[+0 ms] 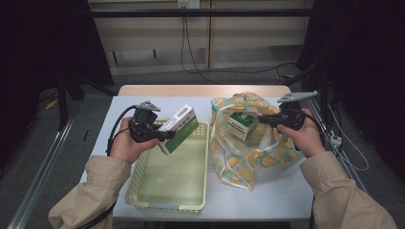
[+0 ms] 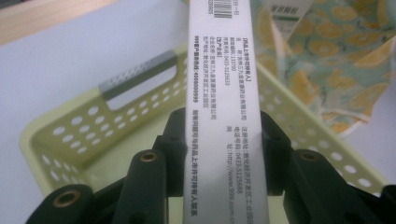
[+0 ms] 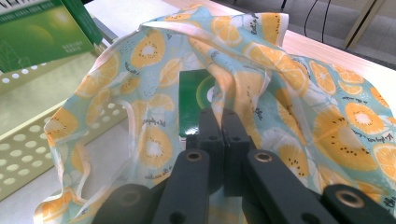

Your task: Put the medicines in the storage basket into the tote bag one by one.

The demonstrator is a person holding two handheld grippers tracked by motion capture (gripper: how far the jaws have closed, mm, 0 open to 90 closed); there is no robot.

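So the long green-and-white cardboard box [image 1: 179, 129] is clamped across its narrow white printed side by the left gripper [image 1: 162, 135], jaws pressed on either face. It's held just above the far end of the pale yellow-green perforated plastic basket [image 1: 143, 191], and its long axis is pointed away from the hand and tilted up toward the far right. Looks like a straight drop down is all that's needed, since the basket floor sits directly below.

Further over, the right gripper [image 1: 261, 119] is pinched shut on a fold of the lemon-print fabric bag [image 1: 239, 164], whose mouth is held open. A second small green-and-white box [image 1: 241, 125] is seen inside it, just beyond the jaws.
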